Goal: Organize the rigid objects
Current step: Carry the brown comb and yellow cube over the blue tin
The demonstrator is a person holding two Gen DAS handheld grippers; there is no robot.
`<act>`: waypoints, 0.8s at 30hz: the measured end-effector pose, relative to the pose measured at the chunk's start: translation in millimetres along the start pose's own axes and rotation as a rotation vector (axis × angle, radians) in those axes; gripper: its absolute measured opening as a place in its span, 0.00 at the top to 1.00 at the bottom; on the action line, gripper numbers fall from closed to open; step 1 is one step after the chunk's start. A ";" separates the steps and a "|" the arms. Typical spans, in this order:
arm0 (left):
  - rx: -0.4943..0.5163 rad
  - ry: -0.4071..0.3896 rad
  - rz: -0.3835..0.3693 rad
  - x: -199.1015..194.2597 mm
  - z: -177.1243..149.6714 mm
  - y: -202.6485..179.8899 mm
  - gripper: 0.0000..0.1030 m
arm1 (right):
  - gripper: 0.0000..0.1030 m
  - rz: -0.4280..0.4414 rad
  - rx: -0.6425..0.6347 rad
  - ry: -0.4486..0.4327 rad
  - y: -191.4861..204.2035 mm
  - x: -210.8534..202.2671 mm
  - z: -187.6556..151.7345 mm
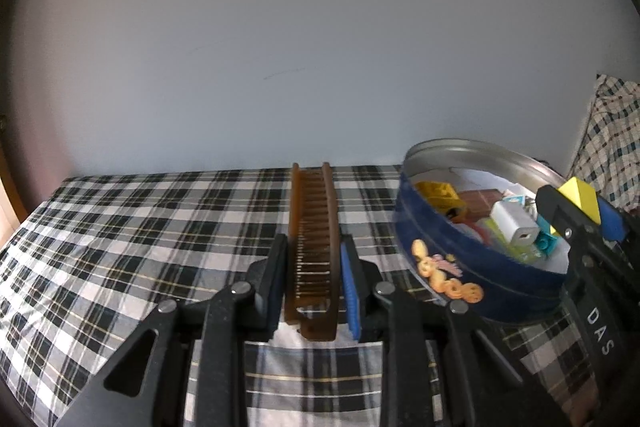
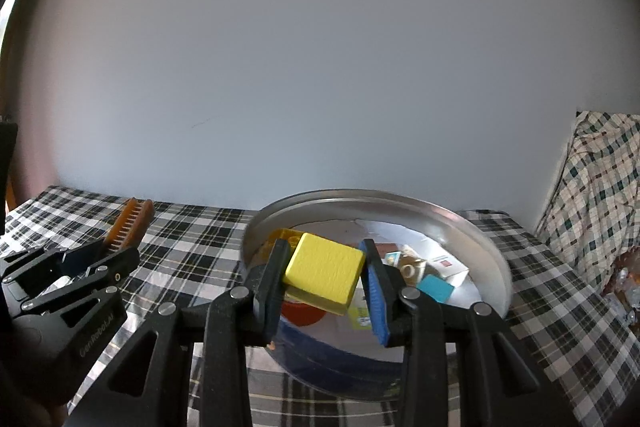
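Above the checked bed (image 1: 120, 235), the left tool (image 1: 313, 267) grips a brown comb (image 1: 312, 227) pointing toward the wall, while the right tool (image 2: 326, 279) clamps a yellow block (image 2: 324, 269) over the open blue tin (image 2: 460, 227) of small things.

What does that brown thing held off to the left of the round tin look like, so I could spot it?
Start at the round blue cookie tin on the checked cloth. Left of it, the left gripper is shut on a long brown comb, pointing away from the camera. Unlike the yellow block in the right gripper, it is slim with rows of teeth.
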State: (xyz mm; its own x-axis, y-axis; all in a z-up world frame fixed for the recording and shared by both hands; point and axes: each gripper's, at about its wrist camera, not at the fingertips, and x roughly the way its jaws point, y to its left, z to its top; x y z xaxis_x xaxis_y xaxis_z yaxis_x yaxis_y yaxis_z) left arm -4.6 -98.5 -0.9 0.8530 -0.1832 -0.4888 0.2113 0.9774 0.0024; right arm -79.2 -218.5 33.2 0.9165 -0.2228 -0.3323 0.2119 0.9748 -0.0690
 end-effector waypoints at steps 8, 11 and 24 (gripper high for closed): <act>-0.009 -0.023 -0.057 -3.2 3.4 -22.2 0.77 | 0.63 -0.014 0.026 -0.035 -27.6 -5.6 2.5; 0.000 -0.033 -0.077 -5.9 4.8 -33.0 0.77 | 0.63 -0.020 0.042 -0.047 -40.6 -5.9 4.0; 0.004 -0.033 -0.175 2.7 19.0 -83.2 0.77 | 0.63 -0.086 0.102 -0.061 -85.6 6.7 12.9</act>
State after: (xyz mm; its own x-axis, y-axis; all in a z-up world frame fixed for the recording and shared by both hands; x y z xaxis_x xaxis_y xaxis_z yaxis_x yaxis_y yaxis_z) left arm -10.8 -182.3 14.2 0.8183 -0.3537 -0.4532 0.3596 0.9300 -0.0765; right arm -86.9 -303.6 49.1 0.9116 -0.3086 -0.2715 0.3213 0.9470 0.0026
